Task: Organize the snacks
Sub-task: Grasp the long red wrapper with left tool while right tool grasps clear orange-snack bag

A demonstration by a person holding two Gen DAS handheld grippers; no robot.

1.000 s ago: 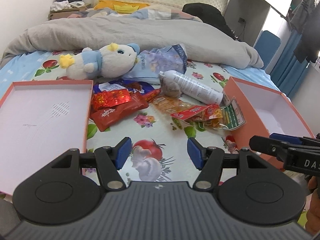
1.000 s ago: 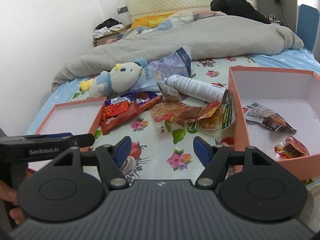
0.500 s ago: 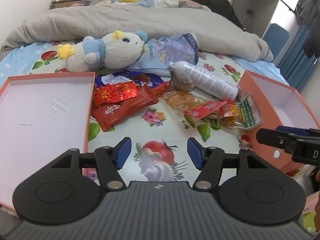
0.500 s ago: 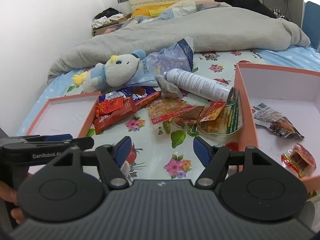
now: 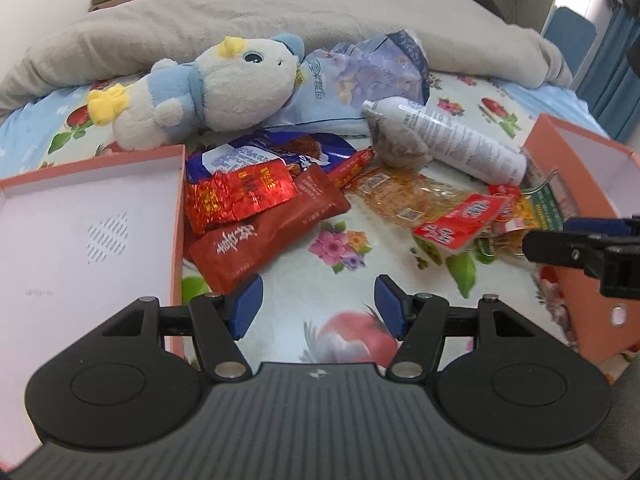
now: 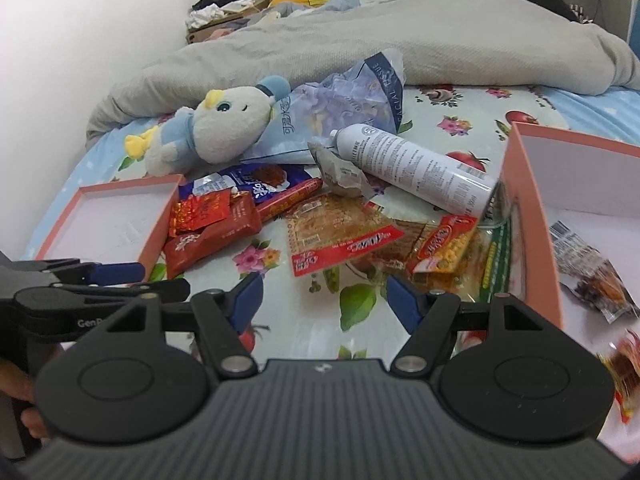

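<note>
Both wrist cameras look steeply down along their jaws at the bed [image 5: 332, 280] from close by, the left beside the right, sharing the snack pile [image 5: 280, 208] and plush toy [image 6: 208, 128].

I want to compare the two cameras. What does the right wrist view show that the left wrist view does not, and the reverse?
Only the right wrist view looks into the right box, where two snack packets already lie. Only the left wrist view shows most of the left box floor, which holds nothing visible. Both share the plush toy, the white spray can, the dark red packet and the loose snacks between the boxes, and both grippers, left gripper and right gripper, open.
</note>
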